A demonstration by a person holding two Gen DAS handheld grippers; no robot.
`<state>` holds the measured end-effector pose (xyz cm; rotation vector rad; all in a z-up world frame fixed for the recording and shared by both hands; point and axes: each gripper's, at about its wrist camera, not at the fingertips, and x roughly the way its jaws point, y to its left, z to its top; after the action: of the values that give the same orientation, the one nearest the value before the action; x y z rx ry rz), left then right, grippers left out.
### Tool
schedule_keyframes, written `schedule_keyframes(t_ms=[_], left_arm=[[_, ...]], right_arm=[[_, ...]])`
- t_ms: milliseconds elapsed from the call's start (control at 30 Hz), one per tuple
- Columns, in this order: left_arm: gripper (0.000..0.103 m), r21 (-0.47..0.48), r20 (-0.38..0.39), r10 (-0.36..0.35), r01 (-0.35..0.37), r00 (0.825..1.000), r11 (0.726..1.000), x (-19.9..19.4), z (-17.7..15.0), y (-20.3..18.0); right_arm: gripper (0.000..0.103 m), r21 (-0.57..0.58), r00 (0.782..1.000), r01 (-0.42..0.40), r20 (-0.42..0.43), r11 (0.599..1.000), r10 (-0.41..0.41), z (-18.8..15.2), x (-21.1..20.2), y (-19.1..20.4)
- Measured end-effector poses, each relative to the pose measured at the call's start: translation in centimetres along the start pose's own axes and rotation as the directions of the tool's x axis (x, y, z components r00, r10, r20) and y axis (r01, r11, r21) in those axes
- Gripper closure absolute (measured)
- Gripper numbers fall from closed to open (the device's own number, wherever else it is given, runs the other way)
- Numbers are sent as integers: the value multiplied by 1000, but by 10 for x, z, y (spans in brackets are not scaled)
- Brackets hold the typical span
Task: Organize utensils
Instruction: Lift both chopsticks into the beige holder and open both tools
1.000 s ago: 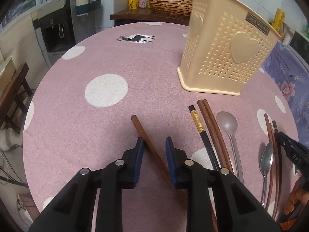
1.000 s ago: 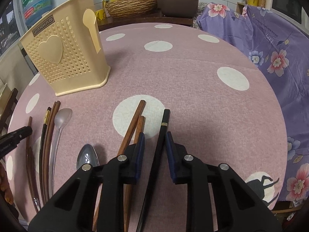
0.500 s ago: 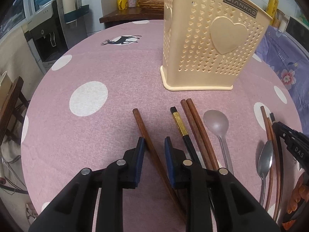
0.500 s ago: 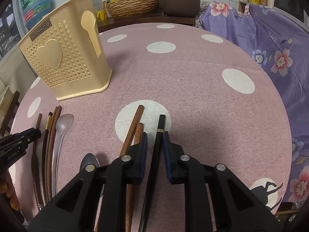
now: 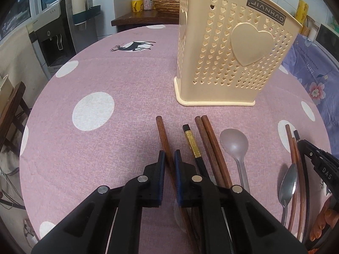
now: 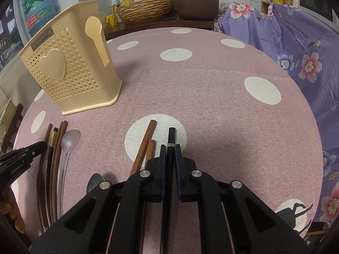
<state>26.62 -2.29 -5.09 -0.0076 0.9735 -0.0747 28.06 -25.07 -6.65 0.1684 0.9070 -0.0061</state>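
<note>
A cream perforated utensil holder (image 5: 228, 59) stands on the pink dotted tablecloth; it also shows in the right wrist view (image 6: 70, 72). My left gripper (image 5: 169, 156) is shut on a brown wooden chopstick (image 5: 163, 135). Beside it lie a black chopstick with a gold band (image 5: 191, 144), a brown pair (image 5: 209, 144) and a translucent spoon (image 5: 234, 144). My right gripper (image 6: 168, 150) is shut on a black chopstick (image 6: 170, 136). Two brown chopsticks (image 6: 144, 146) and a metal spoon (image 6: 94, 182) lie to its left.
The right gripper (image 5: 317, 163) shows at the right edge of the left wrist view, above a metal spoon (image 5: 287, 182). A purple floral cloth (image 6: 296, 48) hangs at the right. A side table with a woven basket (image 6: 144, 10) stands behind.
Both grippers have closed from open around their chopsticks to shut on them. The left gripper has moved closer to the utensil holder.
</note>
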Motion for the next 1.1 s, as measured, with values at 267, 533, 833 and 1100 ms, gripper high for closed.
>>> schedule_keyframes(t_ms=[267,533,833,1100], left_arm=[[95,-26,75,-63,65,995,998,-24,12,9],[95,-21,239,-120,129,964,991,-96,36,24],[95,-4,362,-92,101,928,995,-139,55,30],[95,-5,390,-87,97,916,995,-149,57,33]], right_arm=[[95,28,995,-75,69,997,73,4,-24,-7],[95,2,964,-142,226,990,137,28,-91,-16],[95,-21,932,-159,326,987,157,59,-150,-31],[95,-50,923,-145,352,988,154,63,-168,-32]])
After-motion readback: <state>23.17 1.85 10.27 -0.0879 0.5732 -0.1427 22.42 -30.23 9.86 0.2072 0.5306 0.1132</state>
